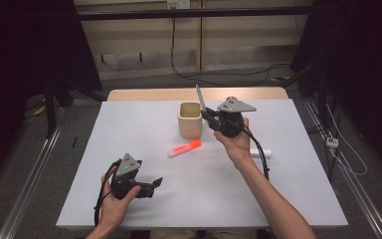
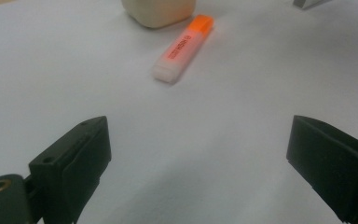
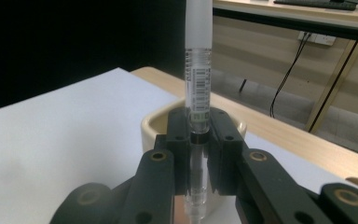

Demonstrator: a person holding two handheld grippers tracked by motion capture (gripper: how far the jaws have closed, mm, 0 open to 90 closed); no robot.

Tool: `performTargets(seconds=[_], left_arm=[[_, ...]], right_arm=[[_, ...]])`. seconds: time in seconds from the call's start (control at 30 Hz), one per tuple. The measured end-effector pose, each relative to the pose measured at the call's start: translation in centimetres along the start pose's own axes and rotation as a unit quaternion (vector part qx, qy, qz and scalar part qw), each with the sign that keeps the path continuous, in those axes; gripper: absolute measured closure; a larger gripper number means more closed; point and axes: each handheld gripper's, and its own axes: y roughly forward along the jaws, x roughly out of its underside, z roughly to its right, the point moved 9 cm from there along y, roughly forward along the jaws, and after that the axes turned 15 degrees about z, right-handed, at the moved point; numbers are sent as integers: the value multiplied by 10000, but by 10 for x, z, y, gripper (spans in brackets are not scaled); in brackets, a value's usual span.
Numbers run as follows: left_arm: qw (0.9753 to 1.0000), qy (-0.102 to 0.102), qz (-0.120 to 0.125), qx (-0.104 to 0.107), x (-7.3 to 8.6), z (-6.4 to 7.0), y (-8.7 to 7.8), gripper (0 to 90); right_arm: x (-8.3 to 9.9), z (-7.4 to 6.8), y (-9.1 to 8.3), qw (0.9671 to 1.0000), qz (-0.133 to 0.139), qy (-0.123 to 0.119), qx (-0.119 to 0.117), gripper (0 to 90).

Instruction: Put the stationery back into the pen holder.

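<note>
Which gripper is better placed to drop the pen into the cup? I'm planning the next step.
Right. The right gripper is shut on the pen, upright just above the cup. The left gripper is open, empty, low near the table's front edge.

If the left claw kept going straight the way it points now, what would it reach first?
Probably the orange highlighter, lying on the white table ahead between the open jaws of the left claw. The cream cup stands just beyond it; depth is uncertain.
</note>
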Motion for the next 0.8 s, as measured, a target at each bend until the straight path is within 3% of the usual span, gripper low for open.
performTargets(seconds=[0.2, 0.37, 0.6, 0.8], left_arm=[[9999, -24, -96, 80, 3, 5, 2, 65], [9999, -35, -114, 123, 3, 6, 2, 65], [9997, -7, -154, 189, 4, 8, 3, 65], [9998, -19, -143, 151, 4, 4, 2, 65]], right_arm=[[-17, 3, 19, 9998, 193, 63, 17, 804], [-19, 5, 38, 9997, 236, 48, 19, 804], [-3, 7, 57, 9999, 86, 122, 57, 803], [12, 8, 64, 9998, -28, 159, 68, 803]])
